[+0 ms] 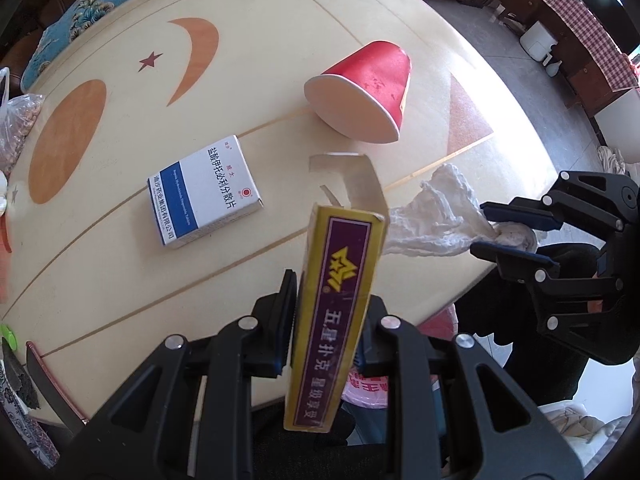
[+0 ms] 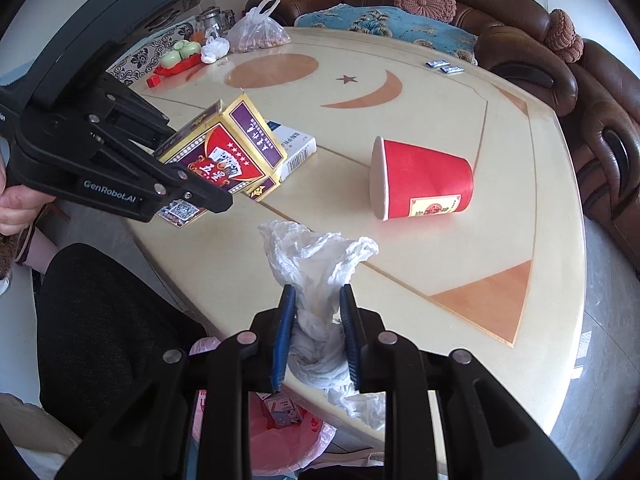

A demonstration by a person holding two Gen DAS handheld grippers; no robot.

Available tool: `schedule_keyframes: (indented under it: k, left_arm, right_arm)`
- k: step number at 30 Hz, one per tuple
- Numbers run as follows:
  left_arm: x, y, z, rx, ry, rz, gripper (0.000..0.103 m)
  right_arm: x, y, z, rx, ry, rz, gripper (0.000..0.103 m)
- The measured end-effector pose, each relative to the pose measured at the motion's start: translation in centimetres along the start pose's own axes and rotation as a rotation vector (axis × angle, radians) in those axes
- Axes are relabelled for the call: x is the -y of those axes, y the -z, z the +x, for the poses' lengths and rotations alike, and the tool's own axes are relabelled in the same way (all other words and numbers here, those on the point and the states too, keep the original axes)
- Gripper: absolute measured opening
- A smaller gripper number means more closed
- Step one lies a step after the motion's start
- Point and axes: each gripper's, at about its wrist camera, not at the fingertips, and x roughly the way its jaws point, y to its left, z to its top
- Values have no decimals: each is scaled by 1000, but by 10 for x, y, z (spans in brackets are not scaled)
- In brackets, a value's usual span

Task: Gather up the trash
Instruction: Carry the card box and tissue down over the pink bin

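Left wrist view: yellow card box (image 1: pixel 340 300) clamped in left gripper (image 1: pixel 320 332), lifted above counter (image 1: pixel 280 20) edge, top flap hanging open. Light, stiff cardboard; likely crushes if squeezed hard; best held across flat narrow faces, as now. White crumpled tissue (image 2: pixel 316 280) pinched in right gripper (image 2: pixel 316 332); soft, near weightless, loose tail may snag. Red paper cup (image 2: pixel 420 180) on side, likely rolls; pinch rim wall. White-blue medicine box (image 1: pixel 204 196) flat on counter. Pink bag (image 2: pixel 280 432) below counter edge.

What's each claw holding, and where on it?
Left claw grips the card box by its broad faces, near mid-length, flap end open. Right claw pinches the tissue at its bunched middle.
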Motion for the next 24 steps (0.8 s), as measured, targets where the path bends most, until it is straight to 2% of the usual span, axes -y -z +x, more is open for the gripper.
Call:
schedule_keyframes:
  k: [7,14,15,17,20,24]
  left_arm:
    - [24,24,-20,42,-41,4,24]
    - [37,66,-31,67,-58,10,24]
    - [41,72,-31,74,-51,10,23]
    - [45,87,-30,79,-37,13,14]
    - [56,107,-7,66,-1,31,7]
    - [75,141,47,-14,67,67,6]
  right_arm:
    - [-20,1,-30,36,3,-27,23]
    - [-46,22,-59,56,3,-54,23]
    - [-49,26,-61,57,3,-52,23]
    - [-56,35,-61,39,-15,-47,23]
    - [-67,57,-54,6,-13,-57,23]
    - [-80,96,-23,-75,-15,-68,23]
